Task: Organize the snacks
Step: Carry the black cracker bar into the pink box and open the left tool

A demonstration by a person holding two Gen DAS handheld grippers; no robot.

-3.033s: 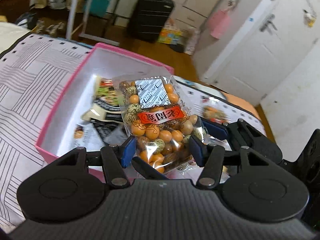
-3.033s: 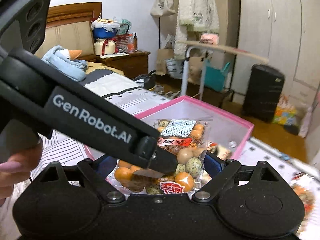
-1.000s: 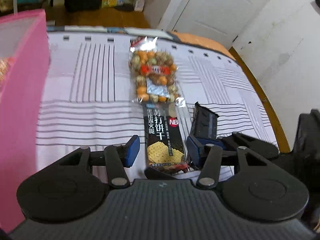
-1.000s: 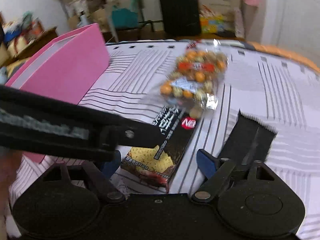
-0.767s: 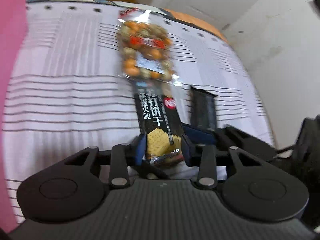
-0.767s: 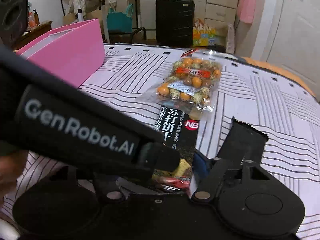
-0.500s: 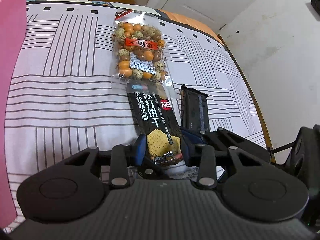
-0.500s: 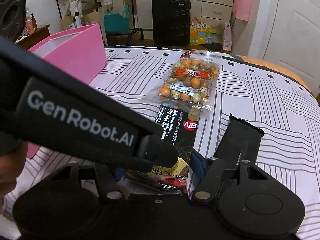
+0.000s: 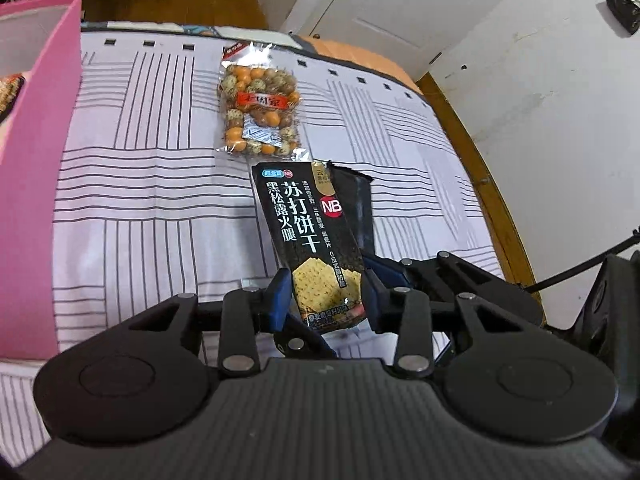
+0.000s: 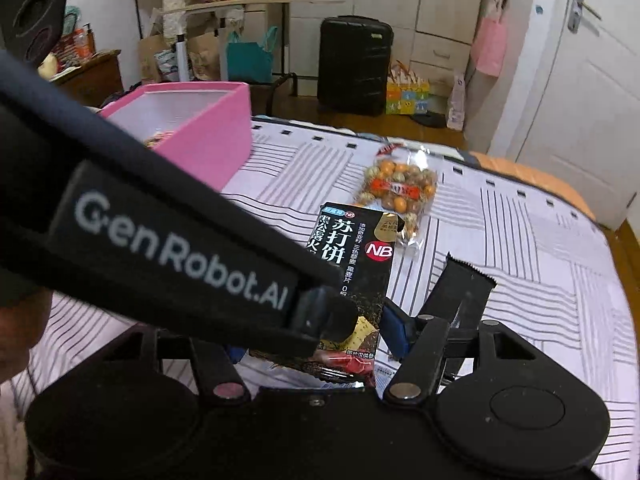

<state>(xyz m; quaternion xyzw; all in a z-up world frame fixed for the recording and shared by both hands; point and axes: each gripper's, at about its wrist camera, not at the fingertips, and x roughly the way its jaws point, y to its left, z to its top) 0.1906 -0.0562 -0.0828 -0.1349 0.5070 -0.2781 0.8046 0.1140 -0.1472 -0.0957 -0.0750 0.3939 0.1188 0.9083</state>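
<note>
At the left edge of the frame the pink box (image 9: 36,168) waits on the bed (image 9: 152,216) for snacks. Centre, the left gripper (image 9: 325,294) pinches the cracker pack (image 9: 308,232) at its lower end, seemingly raised for carrying boxward. Above it lies the nut bag (image 9: 258,114). The right gripper (image 10: 316,344) brackets the same pack; I cannot tell whether it grips.

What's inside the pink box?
Only a peek: the pink box shows a patterned snack packet near its wall. The wall hides the rest of the inside from both cameras.
</note>
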